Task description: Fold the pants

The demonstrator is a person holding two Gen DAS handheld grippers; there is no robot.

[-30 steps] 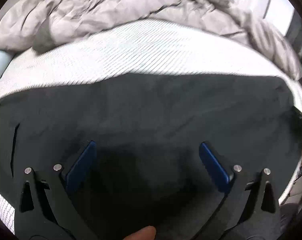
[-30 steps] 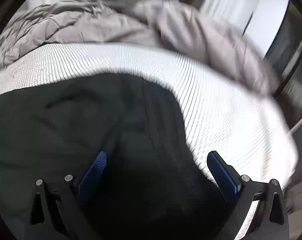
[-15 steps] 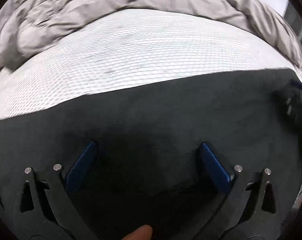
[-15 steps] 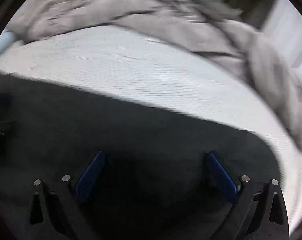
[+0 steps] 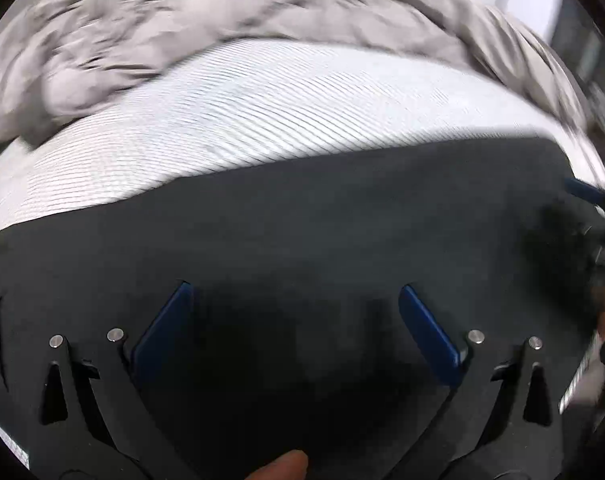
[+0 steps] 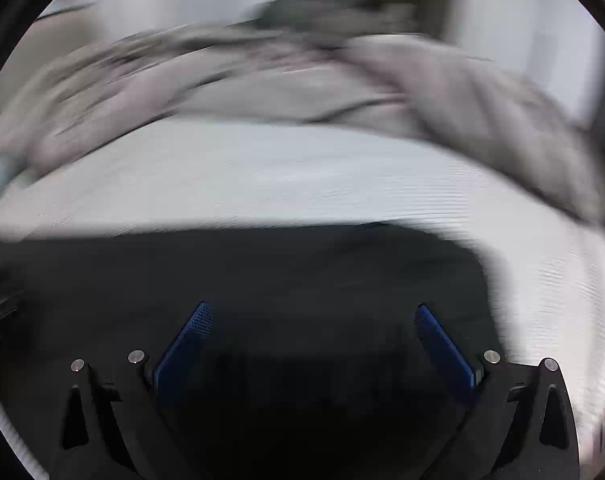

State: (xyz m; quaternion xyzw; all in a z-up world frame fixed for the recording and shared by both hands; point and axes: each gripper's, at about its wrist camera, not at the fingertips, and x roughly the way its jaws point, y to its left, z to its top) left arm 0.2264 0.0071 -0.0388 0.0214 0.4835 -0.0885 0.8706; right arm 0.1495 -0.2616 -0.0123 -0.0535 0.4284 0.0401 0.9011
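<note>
On the bed, dark pants [image 5: 310,216] lie spread flat across the white ribbed sheet [image 5: 262,120], filling the near part of both wrist views, with a crumpled grey duvet [image 5: 182,28] heaped along the far side. Over the cloth hangs the left gripper [image 5: 296,300], its blue-padded jaws spread wide and holding nothing; a fingertip [image 5: 282,466] shows at the bottom edge of that view. At the far right of the left view the right gripper [image 5: 590,208] appears as a blur over the pants' end. From its own camera the right gripper [image 6: 312,316] also stands with jaws wide apart and empty above the pants [image 6: 262,272], whose right end stops short of the sheet's [image 6: 302,168] edge. The right view is heavily motion-blurred, so finer folds cannot be made out.
</note>
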